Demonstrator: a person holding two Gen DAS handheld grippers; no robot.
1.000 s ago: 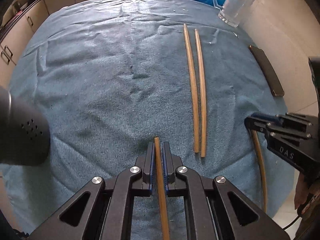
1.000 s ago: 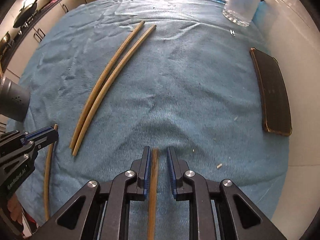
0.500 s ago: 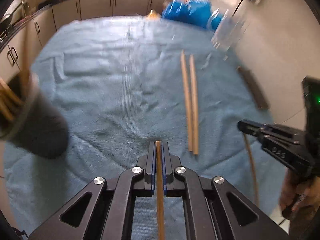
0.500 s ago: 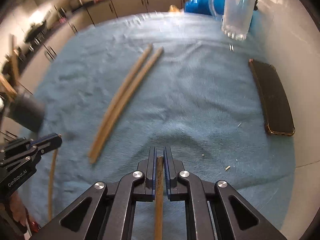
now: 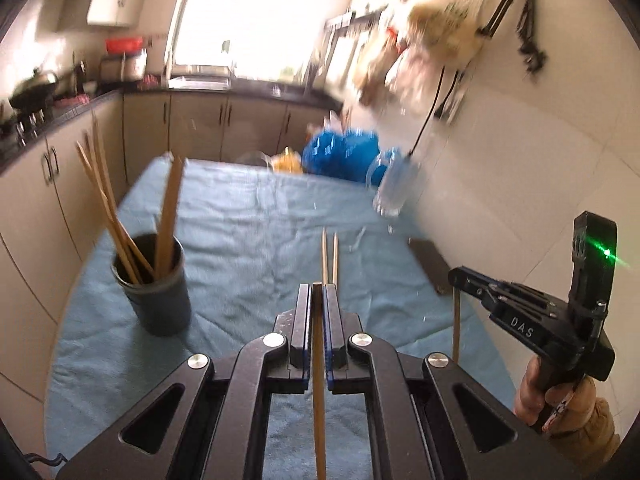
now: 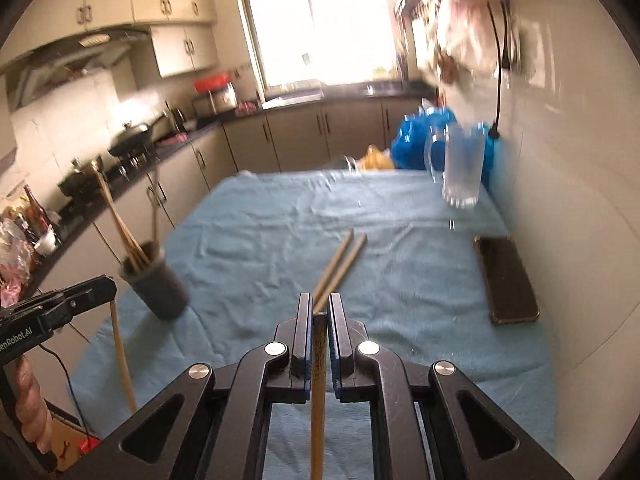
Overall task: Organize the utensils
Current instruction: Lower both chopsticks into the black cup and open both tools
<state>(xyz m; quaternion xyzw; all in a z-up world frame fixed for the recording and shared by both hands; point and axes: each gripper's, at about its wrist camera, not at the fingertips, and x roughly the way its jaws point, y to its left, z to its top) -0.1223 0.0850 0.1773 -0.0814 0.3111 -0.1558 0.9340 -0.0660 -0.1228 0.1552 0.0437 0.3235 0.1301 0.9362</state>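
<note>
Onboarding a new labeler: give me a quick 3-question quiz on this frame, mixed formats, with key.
1. True or false: the left gripper is shut on a chopstick.
2. How many chopsticks lie loose on the blue cloth? A) none B) two C) four
3. Fill in: the dark holder cup stands on the ___ side of the cloth.

Key: 1 true. 2 B, the loose pair lies side by side. 3 left. The right gripper also clamps its own chopstick.

Two wooden chopsticks (image 5: 329,258) flat, side by side on blue cloth; others upright in a dark holder cup (image 5: 154,286).
</note>
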